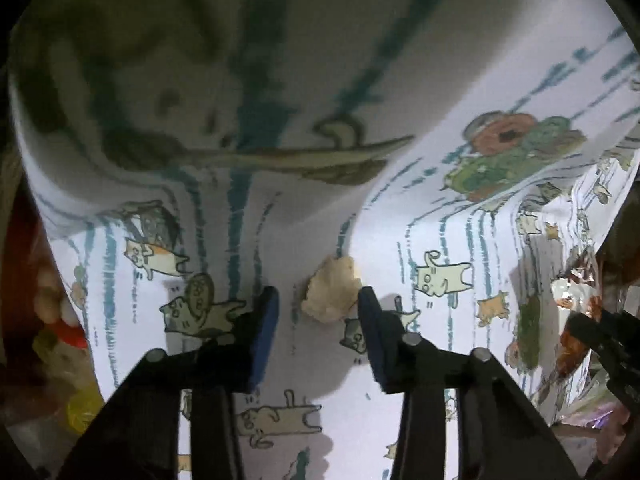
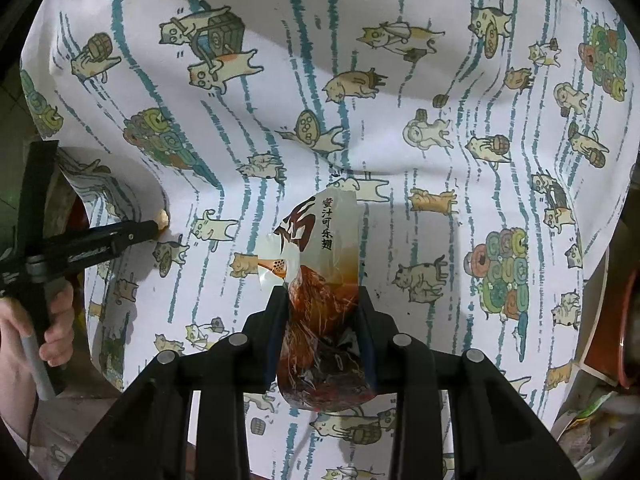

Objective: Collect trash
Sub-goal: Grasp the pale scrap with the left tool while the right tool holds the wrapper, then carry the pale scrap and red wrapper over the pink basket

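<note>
A small beige crumpled scrap [image 1: 331, 289] lies on the cat-print tablecloth [image 1: 440, 216]. My left gripper [image 1: 318, 304] is open, its blue-padded jaws either side of the scrap and just short of it. It shows from the side in the right wrist view [image 2: 154, 229], with the scrap [image 2: 163, 218] at its tip. My right gripper [image 2: 322, 300] is shut on a clear snack wrapper [image 2: 320, 256] with red-brown print and Chinese lettering, held above the cloth.
The tablecloth [image 2: 360, 120] is rumpled, with a raised fold [image 1: 240, 100] beyond the scrap. Crinkled wrappers [image 1: 576, 300] lie at the right edge of the left wrist view. Colourful objects [image 1: 60, 332] sit at the left edge. A pile of trash [image 2: 600, 420] shows at lower right.
</note>
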Demonstrator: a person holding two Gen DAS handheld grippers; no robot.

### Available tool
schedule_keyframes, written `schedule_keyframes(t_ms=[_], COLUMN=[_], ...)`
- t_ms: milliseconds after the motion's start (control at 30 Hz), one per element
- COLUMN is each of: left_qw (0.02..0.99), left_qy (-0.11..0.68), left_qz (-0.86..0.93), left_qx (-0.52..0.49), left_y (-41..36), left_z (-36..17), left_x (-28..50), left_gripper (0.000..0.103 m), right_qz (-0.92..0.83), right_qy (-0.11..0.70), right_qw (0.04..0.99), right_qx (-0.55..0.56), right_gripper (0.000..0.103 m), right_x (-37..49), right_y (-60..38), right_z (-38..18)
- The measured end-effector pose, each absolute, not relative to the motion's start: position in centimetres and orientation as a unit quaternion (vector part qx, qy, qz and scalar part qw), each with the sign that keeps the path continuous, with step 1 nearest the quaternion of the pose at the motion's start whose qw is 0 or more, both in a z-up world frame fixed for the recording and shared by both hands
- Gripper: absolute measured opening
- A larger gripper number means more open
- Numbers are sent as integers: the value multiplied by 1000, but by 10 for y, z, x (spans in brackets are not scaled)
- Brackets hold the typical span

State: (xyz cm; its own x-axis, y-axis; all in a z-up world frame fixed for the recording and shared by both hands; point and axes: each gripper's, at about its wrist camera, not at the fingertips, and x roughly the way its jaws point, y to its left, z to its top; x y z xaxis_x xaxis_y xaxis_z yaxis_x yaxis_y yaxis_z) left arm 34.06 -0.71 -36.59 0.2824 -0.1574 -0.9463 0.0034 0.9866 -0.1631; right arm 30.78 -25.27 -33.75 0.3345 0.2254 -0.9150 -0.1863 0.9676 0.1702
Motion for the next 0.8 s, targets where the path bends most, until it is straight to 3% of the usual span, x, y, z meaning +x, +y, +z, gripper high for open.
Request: schedule_keyframes(t_ms=[33,133,200,467,800], left_qw=[800,797,797,811,855], left_qy=[595,598,599,578,513], left_qz=[-49,-59,-62,-74,-48], left_qx=[-63,-61,-49,-60,-65], left_y=[-9,-22,-30,-36,-22], left_z=[-366,-369,-369,-345,-271], left_x=[341,344,342,324,265], left_gripper=[35,12,9,9,9], right_qz=[126,121,118,105,117], right_qy=[563,563,563,558,516], right_qw=[817,818,818,823,848], right_qx=[17,17,18,25,44], right_gripper=[35,35,35,35,35], right_x=[308,308,308,307,277], right_y=[-254,-259,-262,-274,-272], right_z=[-336,-335,-335,-328,-281])
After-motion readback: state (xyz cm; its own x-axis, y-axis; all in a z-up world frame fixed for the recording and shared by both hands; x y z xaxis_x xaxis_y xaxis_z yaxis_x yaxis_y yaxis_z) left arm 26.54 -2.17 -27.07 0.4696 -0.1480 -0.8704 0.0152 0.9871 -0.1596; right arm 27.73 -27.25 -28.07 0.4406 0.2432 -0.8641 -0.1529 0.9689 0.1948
